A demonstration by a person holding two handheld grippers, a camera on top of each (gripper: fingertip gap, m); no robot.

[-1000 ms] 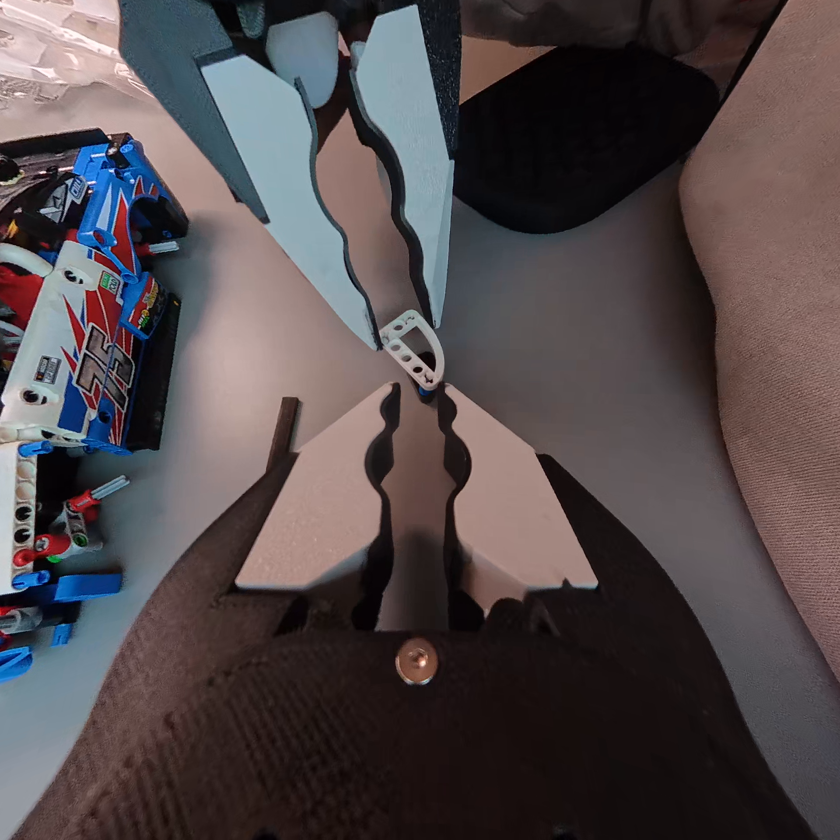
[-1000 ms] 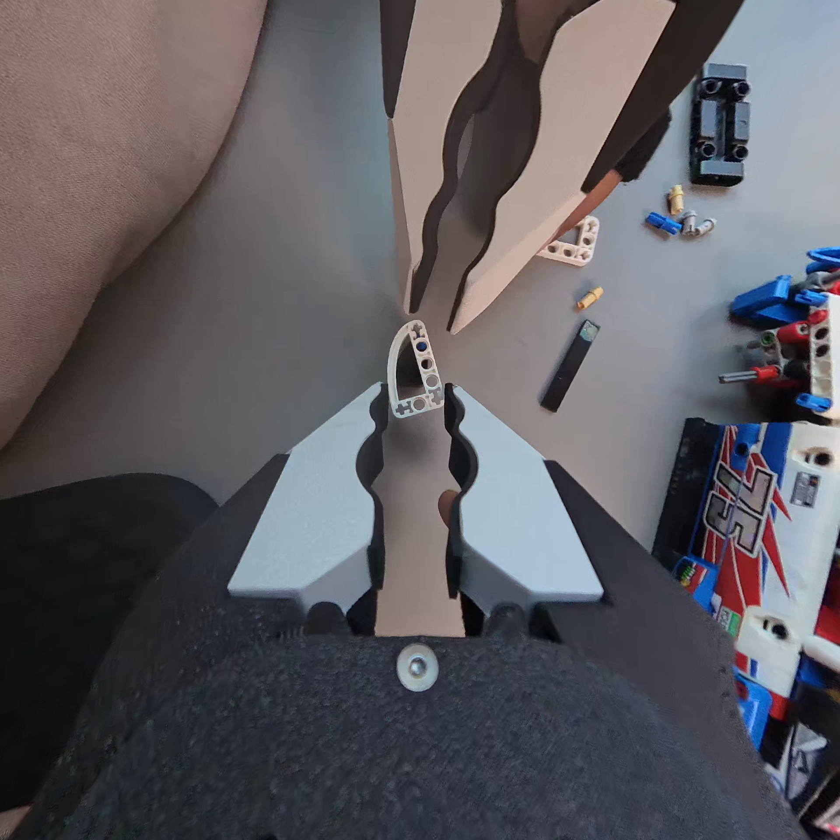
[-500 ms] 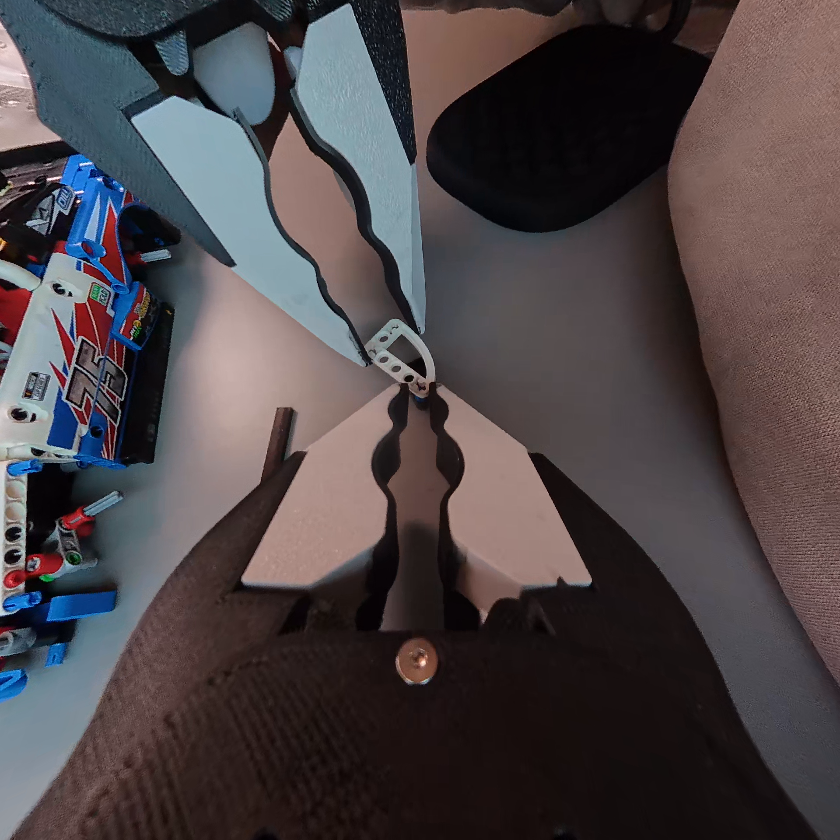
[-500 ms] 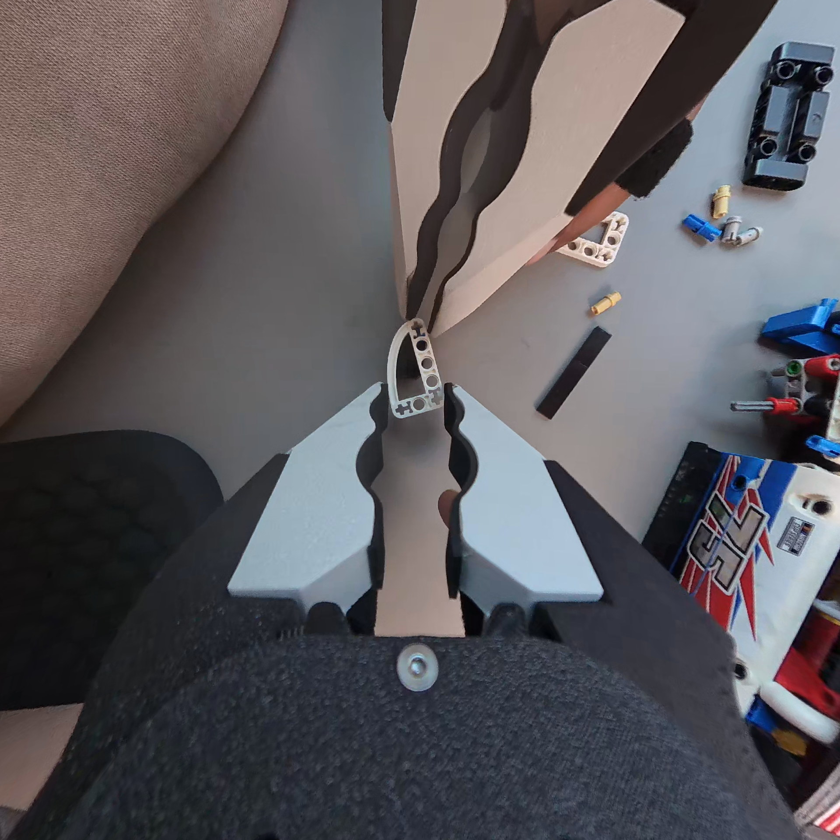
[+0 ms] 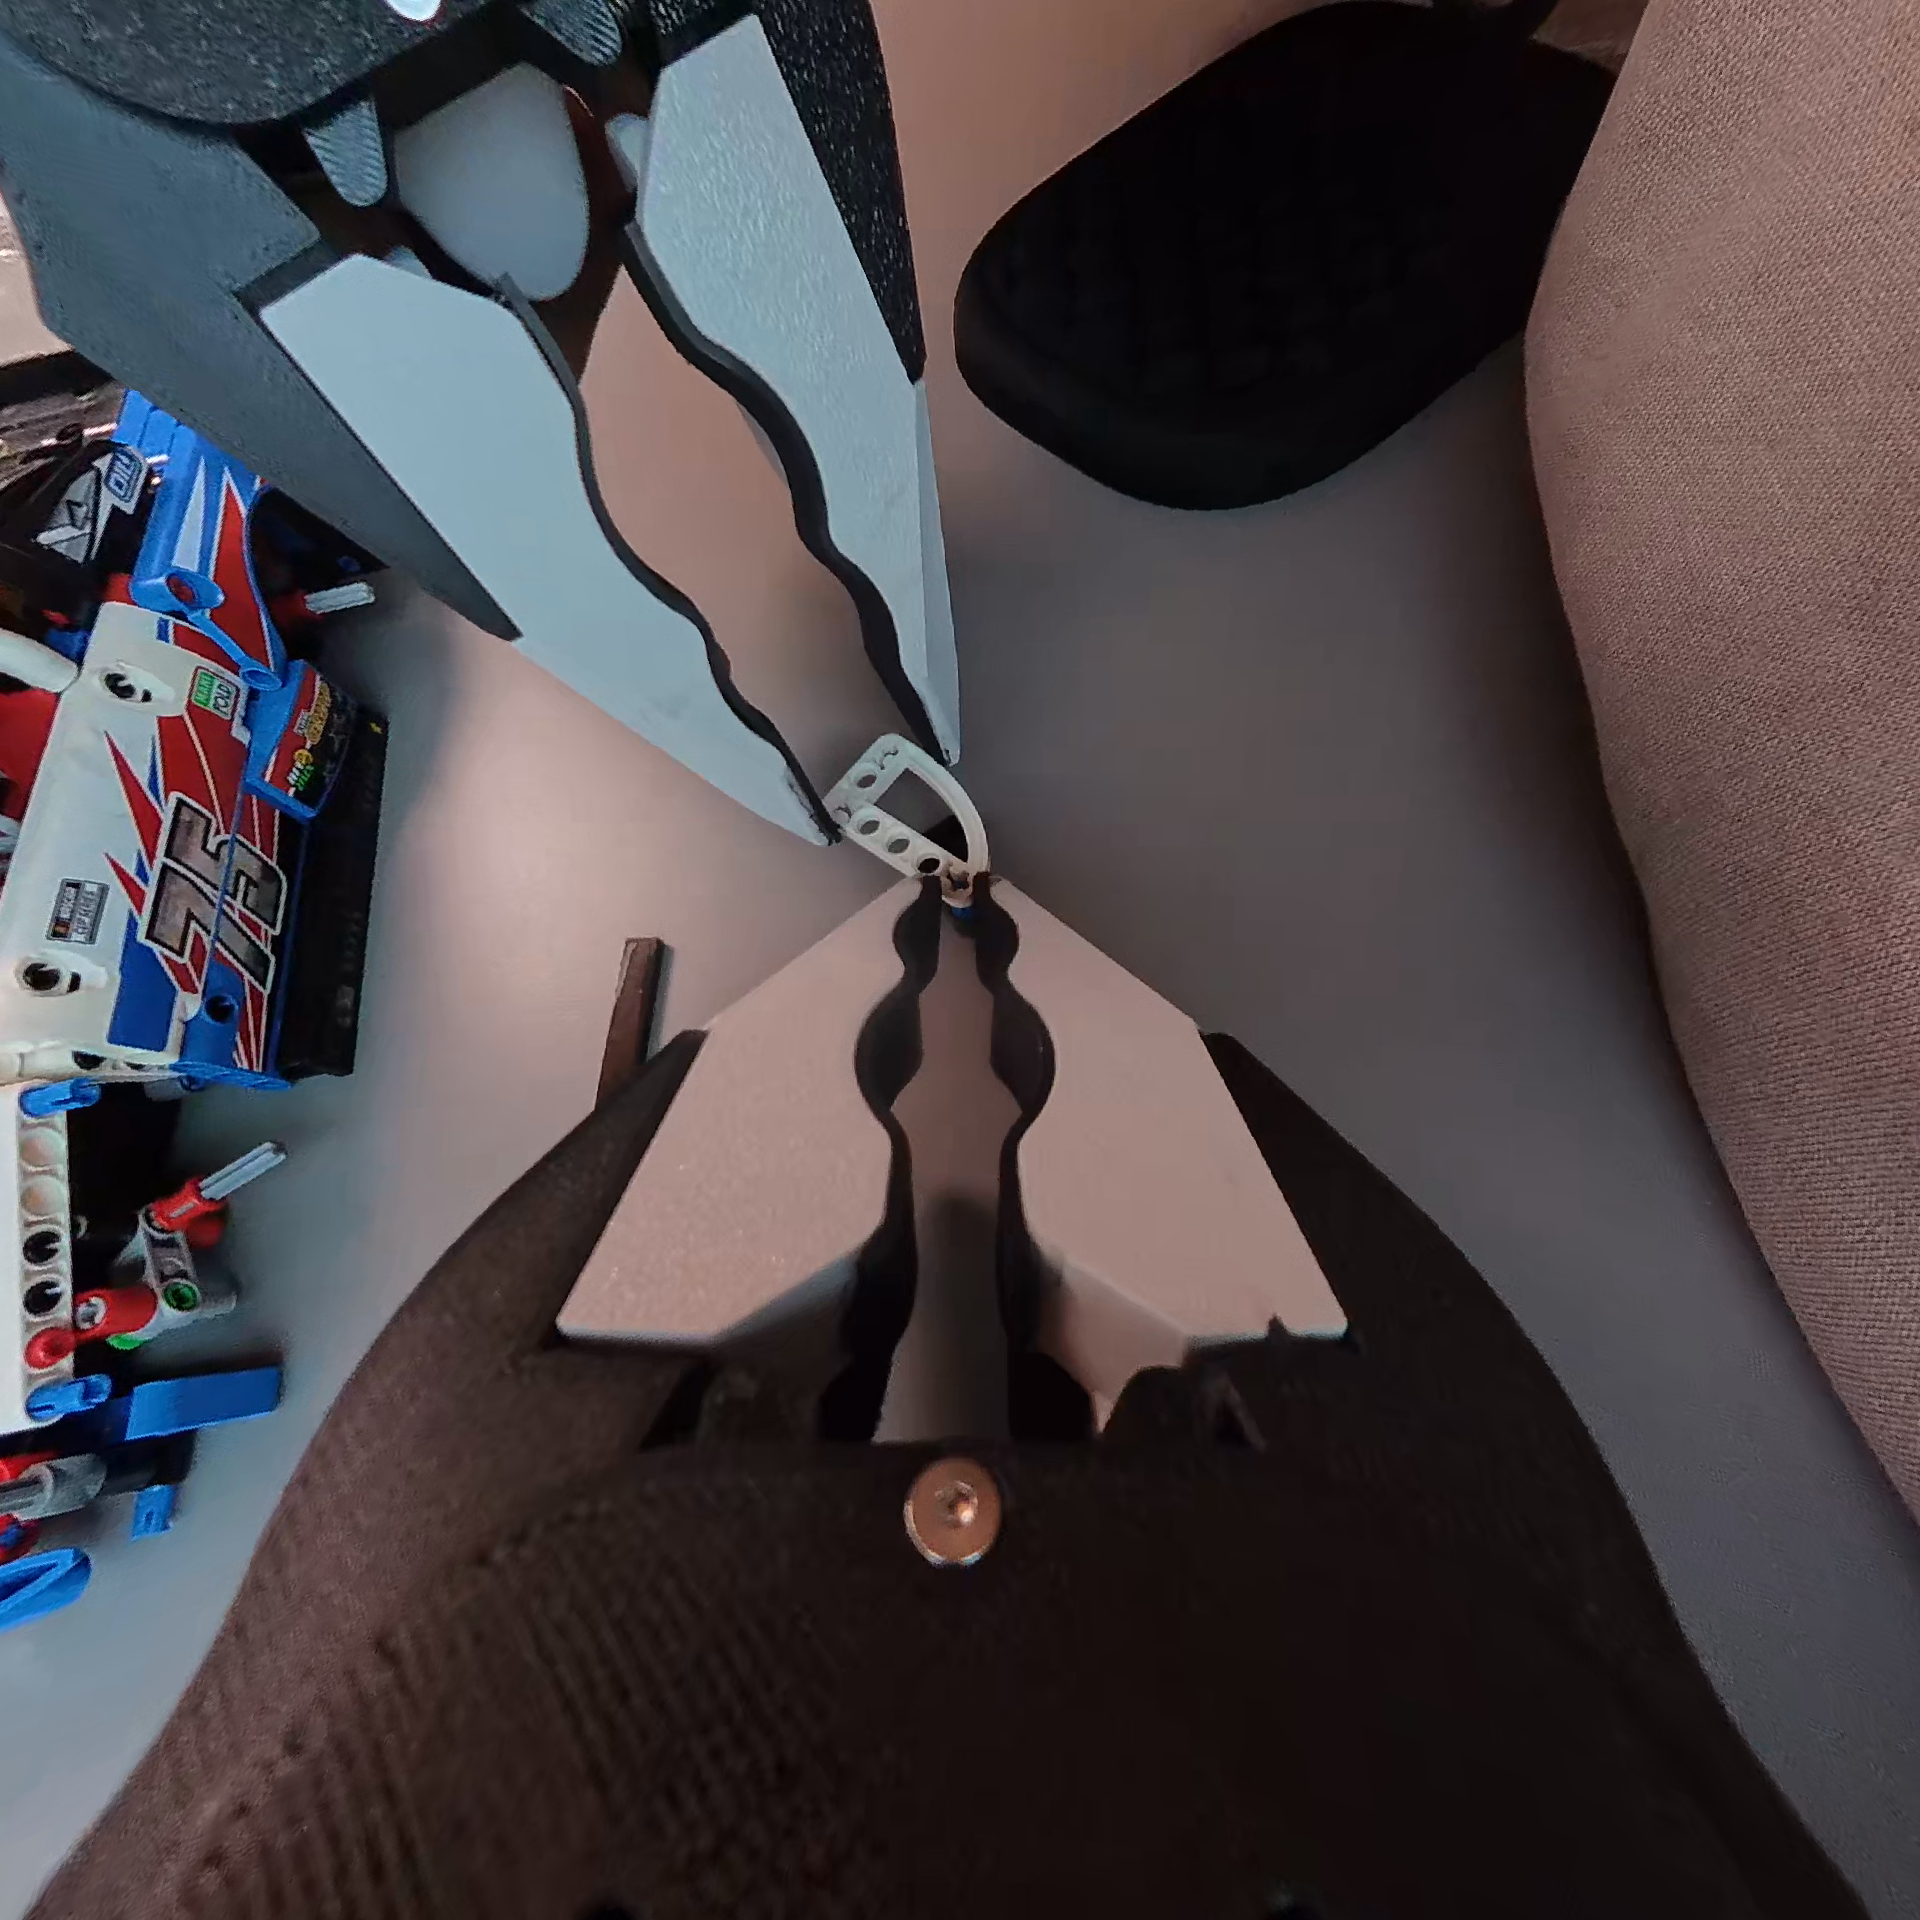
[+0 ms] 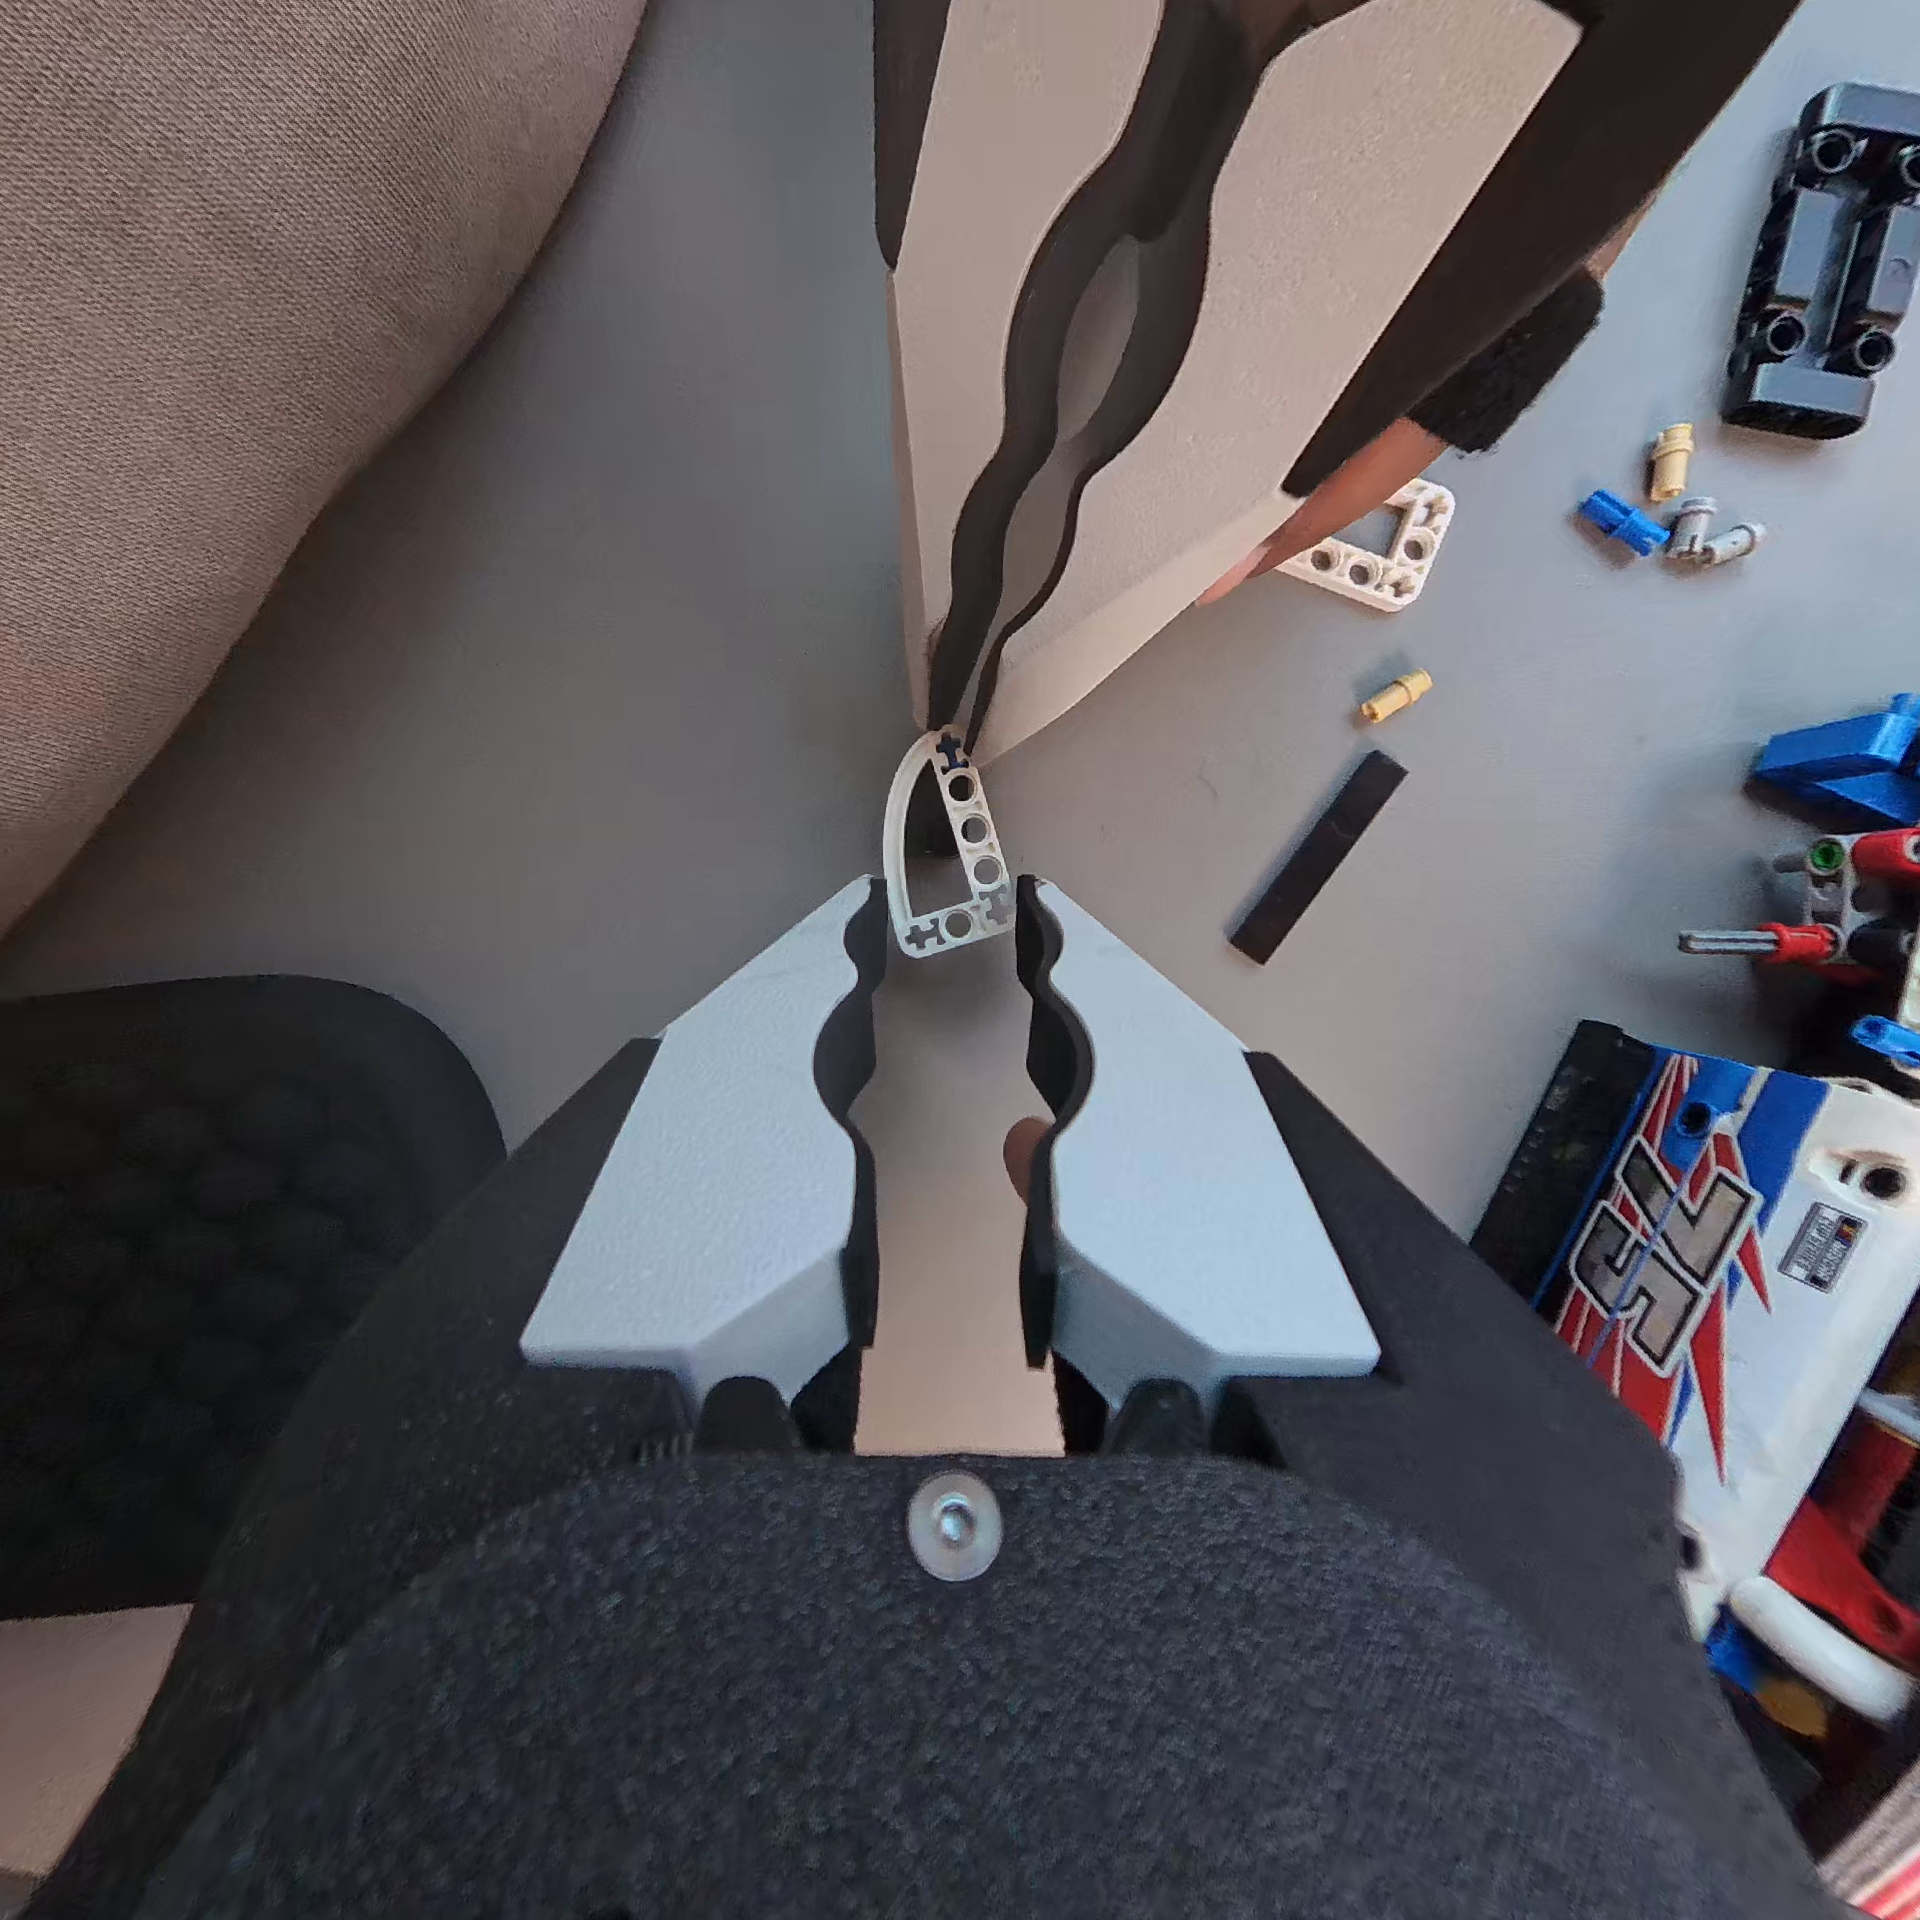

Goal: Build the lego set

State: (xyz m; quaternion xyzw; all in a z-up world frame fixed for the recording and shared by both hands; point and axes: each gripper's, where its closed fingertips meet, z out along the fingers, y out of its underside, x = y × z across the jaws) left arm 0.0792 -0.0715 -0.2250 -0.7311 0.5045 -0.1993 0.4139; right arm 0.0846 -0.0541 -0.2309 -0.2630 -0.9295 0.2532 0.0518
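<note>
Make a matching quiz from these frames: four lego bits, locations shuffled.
Things:
1. white curved lego panel with holes
2. flat black lego tile strip
3. dark grey rectangular lego frame
4. small tan lego pin

Places:
A. upper right corner of the right wrist view
B. gripped by the right gripper
C. table, just above the black strip
D. table, right of both grippers' tips

Pairs: 1-B, 2-D, 3-A, 4-C

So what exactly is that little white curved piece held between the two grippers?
The white curved Lego Technic piece looks like hard plastic: a straight beam with round holes, a short base with cross-shaped holes and a thin arched rib closing the open frame. It hangs above the grey table. The right gripper clamps its base; the left gripper, nearly closed on a small blue pin, meets its far tip.
</note>
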